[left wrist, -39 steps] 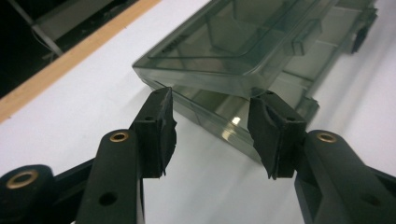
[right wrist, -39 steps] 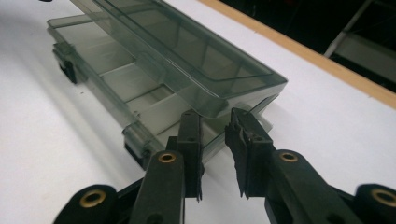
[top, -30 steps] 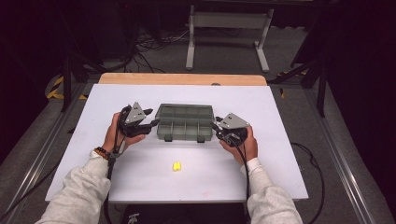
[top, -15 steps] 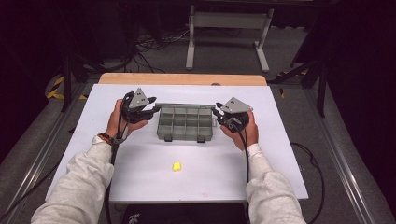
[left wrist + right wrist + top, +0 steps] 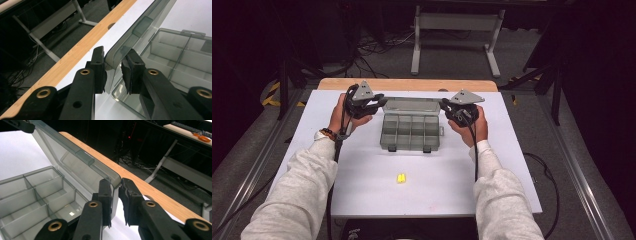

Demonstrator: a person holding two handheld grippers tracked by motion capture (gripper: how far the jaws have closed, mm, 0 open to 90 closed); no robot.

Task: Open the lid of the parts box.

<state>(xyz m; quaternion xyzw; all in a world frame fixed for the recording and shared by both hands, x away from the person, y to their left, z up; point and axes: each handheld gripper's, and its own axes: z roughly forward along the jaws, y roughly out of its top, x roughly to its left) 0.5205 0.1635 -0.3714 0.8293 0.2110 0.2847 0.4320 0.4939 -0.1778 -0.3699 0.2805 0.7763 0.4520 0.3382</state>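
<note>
Lid (image 5: 411, 104) corners sit between my left tongs (image 5: 113, 72) and right tongs (image 5: 115, 195), both closing on them. Bare counter (image 5: 362, 185) lies toward me. High view adds a yellow piece (image 5: 401, 178).

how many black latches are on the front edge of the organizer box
2. One latch sits near the front left corner of the box, the other latch near the front right corner, both on the edge facing the person.

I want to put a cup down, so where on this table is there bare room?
The table is bare right of the organizer box, left of it, and along the near edge either side of the small yellow piece. It is crowded at the raised lid, where both hands work.
</note>
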